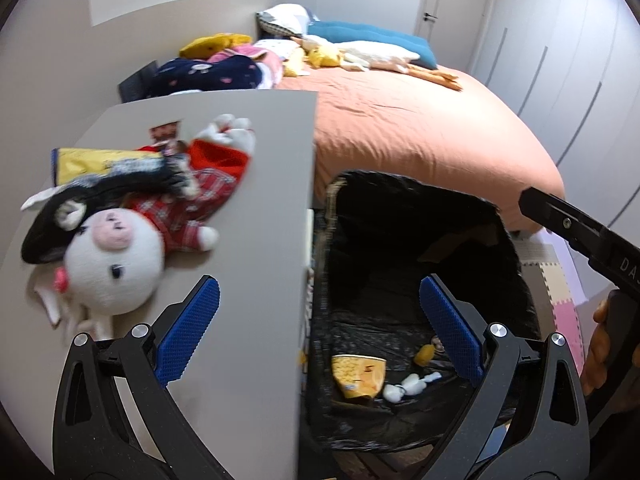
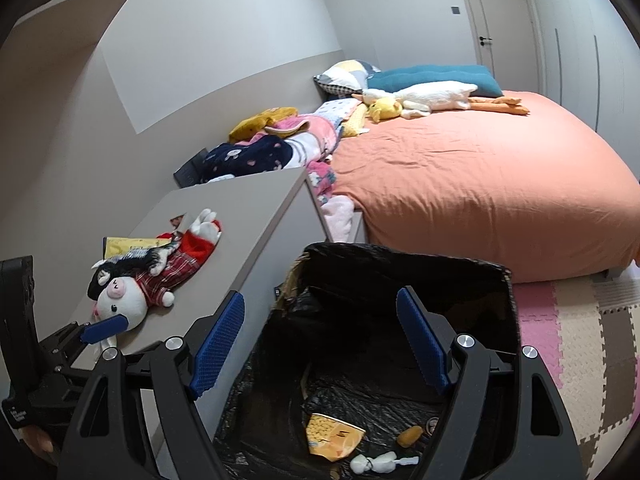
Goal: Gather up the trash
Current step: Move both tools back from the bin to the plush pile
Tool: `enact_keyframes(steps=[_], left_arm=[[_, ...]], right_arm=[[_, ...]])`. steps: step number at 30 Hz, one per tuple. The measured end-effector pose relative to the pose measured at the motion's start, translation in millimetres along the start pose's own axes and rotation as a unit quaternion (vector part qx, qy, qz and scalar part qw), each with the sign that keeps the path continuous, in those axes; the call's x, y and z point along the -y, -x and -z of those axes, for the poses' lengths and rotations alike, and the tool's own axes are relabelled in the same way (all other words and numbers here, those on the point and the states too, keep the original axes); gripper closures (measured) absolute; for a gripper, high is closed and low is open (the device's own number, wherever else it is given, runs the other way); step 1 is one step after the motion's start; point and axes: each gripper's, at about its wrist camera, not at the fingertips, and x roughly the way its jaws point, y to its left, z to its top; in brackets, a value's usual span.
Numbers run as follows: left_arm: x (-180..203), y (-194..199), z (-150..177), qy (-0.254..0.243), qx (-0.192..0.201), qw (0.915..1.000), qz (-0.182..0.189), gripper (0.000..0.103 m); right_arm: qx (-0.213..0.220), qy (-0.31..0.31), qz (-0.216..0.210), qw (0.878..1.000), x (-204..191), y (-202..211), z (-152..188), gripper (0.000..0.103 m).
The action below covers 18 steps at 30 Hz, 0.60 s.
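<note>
A black-lined trash bin [image 1: 516, 240] [image 2: 508, 300] stands on the floor between the grey table and the bed. In it lie a yellow snack bag [image 1: 358, 374] [image 2: 334, 436], white crumpled tissue [image 1: 404, 388] [image 2: 372, 462] and a small yellow piece [image 2: 410, 436]. My left gripper [image 1: 320, 328] is open and empty, astride the table edge and the bin. My right gripper [image 2: 320, 344] is open and empty above the bin's mouth. A yellow wrapper [image 1: 92, 162] [image 2: 128, 245] lies on the table under a plush pig.
The grey table [image 1: 264, 208] [image 2: 256, 216] holds a plush pig in red [image 1: 120, 252] [image 2: 128, 292] and a small picture card [image 1: 164, 132]. An orange bed [image 2: 480, 176] with toys and clothes fills the right. Foam mats [image 2: 580, 344] cover the floor.
</note>
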Motion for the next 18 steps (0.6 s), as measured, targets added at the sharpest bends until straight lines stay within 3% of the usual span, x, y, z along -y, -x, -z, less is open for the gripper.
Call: enact_keyframes(steps=[18], left_arm=[[-115, 44, 14, 0.086, 0.029, 0.9925, -0.082, 0.006]], right_arm=[[-0.037, 0.064, -0.054, 0.996, -89, -48, 7, 0.024]])
